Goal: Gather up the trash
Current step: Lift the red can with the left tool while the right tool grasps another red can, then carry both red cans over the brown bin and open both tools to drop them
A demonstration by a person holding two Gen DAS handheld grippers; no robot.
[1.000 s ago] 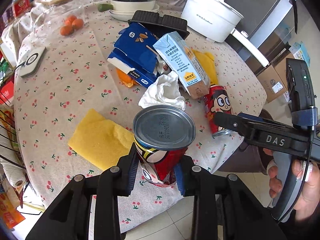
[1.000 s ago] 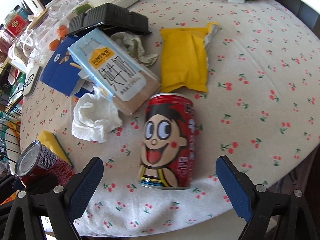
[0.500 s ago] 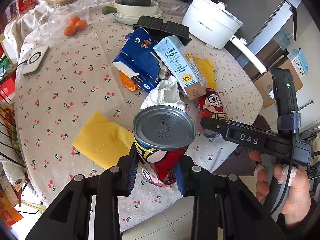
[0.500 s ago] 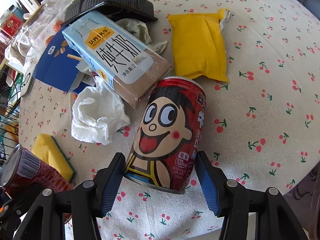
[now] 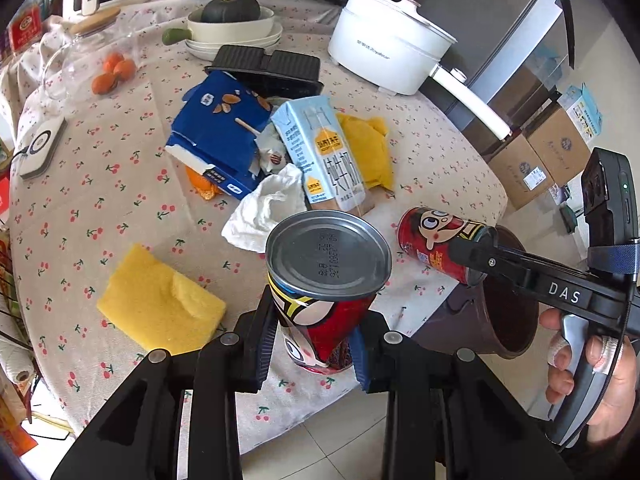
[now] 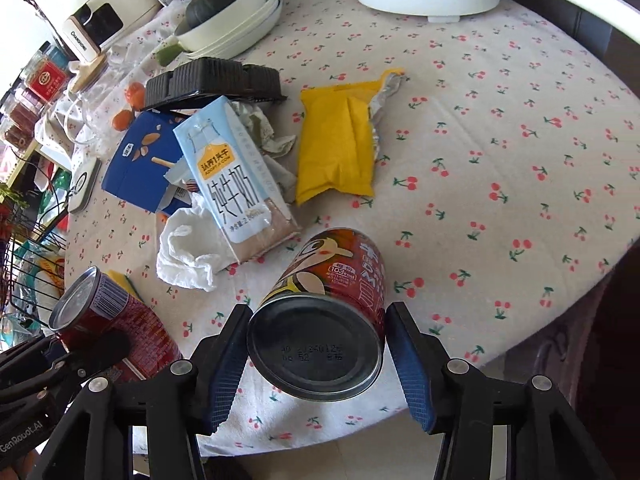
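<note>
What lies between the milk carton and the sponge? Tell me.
A crumpled tissue lies between the milk carton and the sponge, touching the carton; bare cloth separates it from the sponge. The left wrist view shows it.

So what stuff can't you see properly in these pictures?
- Left can: its lower end, left view, hidden by the left gripper.
- Right can: its top end, right view, faces away.
- Dark bin: its inside, left view, partly covered by the right gripper.
- Orange thing: left view, mostly under the blue box.
</note>
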